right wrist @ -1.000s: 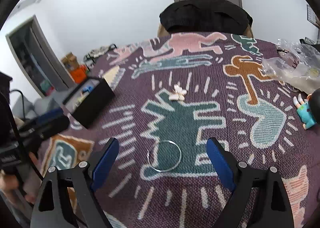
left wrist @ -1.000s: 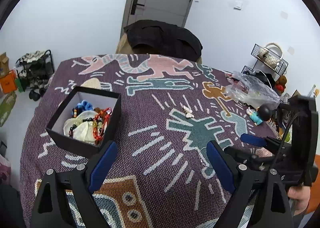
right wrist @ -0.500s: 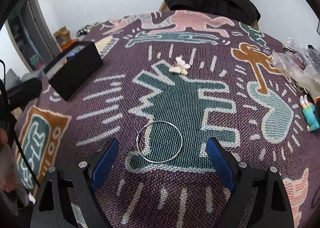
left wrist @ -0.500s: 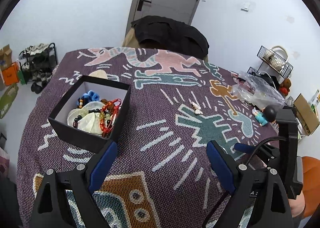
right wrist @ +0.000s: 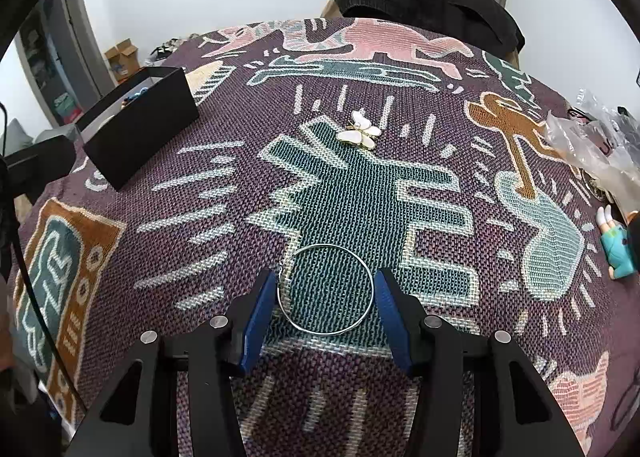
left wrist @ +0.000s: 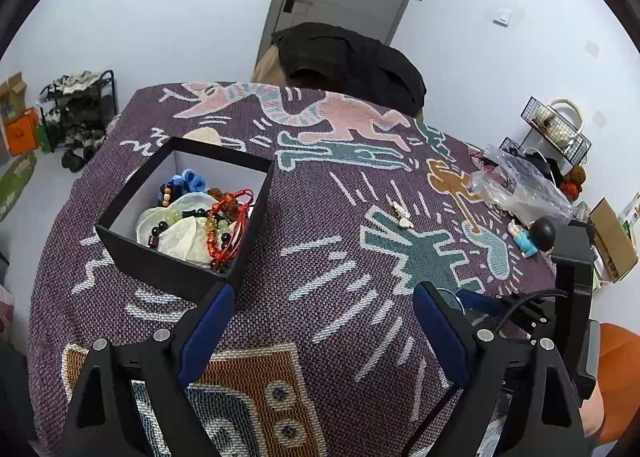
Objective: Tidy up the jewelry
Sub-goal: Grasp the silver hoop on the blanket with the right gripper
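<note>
Right gripper: your right gripper sits low over the woven cloth, and its jaws have just been closing around the thin silver bangle.
Grip: the blue pads stand at the bangle's two sides, touching or very nearly so; you cannot tell whether they press on it yet.
Bangle: it lies flat on the teal figure of the cloth, between your fingers.
Left gripper: your left gripper hangs with its jaws spread wide and nothing between them, just in front of the black box.
Box: it stands open on the cloth's left part, holding bead bracelets, pale pieces and something blue.
Butterfly brooch: the white and gold brooch lies on the cloth, well beyond the bangle.
Right edge: a clear plastic bag and a small figurine lie near each other.
</note>
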A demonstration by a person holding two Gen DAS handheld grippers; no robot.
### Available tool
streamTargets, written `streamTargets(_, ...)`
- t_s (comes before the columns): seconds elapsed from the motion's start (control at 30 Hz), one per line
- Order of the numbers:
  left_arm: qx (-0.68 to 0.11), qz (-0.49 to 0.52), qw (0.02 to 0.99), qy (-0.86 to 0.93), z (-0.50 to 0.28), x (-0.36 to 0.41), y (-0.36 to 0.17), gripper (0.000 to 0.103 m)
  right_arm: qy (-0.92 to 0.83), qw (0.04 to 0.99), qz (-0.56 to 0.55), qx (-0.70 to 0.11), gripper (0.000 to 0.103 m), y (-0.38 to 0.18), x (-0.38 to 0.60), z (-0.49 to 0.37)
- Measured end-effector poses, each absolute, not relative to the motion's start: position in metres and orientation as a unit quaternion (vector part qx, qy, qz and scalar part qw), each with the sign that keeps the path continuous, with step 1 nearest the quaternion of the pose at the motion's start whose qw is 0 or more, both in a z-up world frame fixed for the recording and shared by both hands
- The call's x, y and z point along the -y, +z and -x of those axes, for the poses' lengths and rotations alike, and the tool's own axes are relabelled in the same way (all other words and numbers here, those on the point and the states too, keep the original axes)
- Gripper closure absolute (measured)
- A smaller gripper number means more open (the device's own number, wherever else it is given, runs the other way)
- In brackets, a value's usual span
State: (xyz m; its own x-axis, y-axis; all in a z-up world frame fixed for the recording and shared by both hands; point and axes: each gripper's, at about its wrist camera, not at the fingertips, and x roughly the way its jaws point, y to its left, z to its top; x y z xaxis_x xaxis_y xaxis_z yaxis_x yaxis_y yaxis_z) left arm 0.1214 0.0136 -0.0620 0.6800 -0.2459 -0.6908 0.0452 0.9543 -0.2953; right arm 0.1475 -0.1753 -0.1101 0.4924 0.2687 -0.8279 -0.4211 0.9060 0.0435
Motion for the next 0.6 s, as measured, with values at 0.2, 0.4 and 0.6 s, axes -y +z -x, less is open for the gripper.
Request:
streamTargets(0.2, -0.396, 0.120, 0.906, -0.087, -0.130, -0.005, -0.056, 0.012, 0.198, 0.868, 0.045, -0.453, 0.052, -0.107, 0.196, -0.153)
streamTargets(0.4, -0.409, 0.097, 0.902, -0.100, -0.147, 0.018, -0.052, 0.012, 0.183, 0.884, -0.003, -0.431, 0.052, -0.092, 0.231, -0.154)
streamTargets(0.6, -0.427, 0.079, 0.893, -0.115, -0.174, 0.046, -0.051, 0.026, 0.169, 0.896, -0.056, -0.407, 0.052, -0.080, 0.264, -0.156)
